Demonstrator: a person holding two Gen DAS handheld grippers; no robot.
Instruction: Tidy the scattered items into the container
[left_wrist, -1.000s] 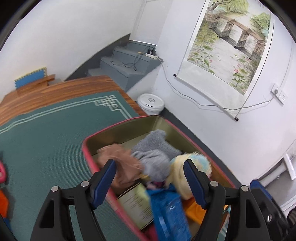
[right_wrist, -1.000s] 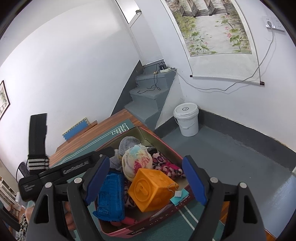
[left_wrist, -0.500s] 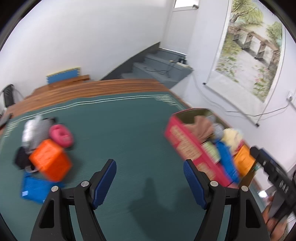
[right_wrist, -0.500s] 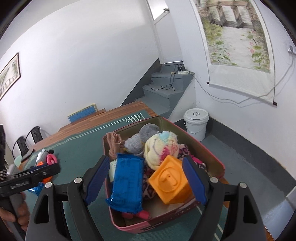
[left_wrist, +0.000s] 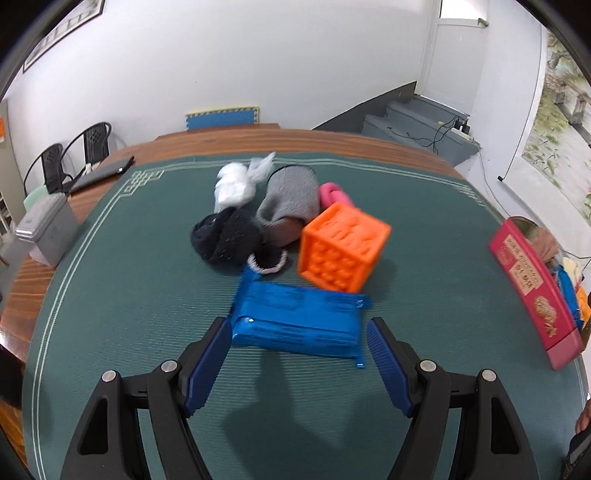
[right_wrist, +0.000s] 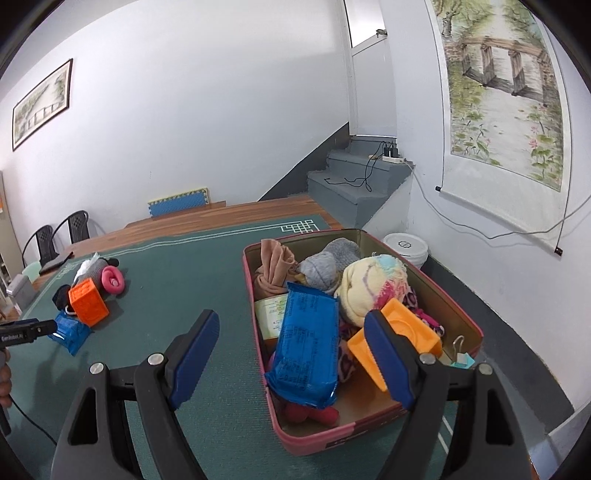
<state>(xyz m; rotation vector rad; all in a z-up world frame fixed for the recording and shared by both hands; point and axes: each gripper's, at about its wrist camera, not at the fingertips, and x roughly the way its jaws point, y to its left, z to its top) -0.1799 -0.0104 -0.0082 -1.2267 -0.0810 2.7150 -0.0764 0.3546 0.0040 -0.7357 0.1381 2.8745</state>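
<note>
My left gripper (left_wrist: 297, 341) stands with its jaws wide apart and empty, low over the green ribbed mat (left_wrist: 129, 295) that covers the surface, with the flat blue foil packet (left_wrist: 299, 319) lying between my fingertips. My right gripper (right_wrist: 291, 341) is just as wide apart and holds nothing; it hangs over the near end of the pink-walled rectangular tin (right_wrist: 365, 430), which sits well apart from the loose pile.

The packet is thin and slick, so I judge that closing on it flat could skate it along the mat or crumple it without a firm hold. Its far edge lies just beside the orange rubber studded cube (left_wrist: 341, 251), which looks tilted on 1 edge; a shove forward may tip it into the black-and-white hair tie (left_wrist: 267, 260) and the dark knitted bundle (left_wrist: 227, 238).

The tin already looks heaped: another blue foil packet (right_wrist: 308, 349) leans inside it over a yellow-orange cube (right_wrist: 400, 334) and a pastel knitted hat (right_wrist: 369, 286). Anything dropped on top could slide off over the rim.
</note>
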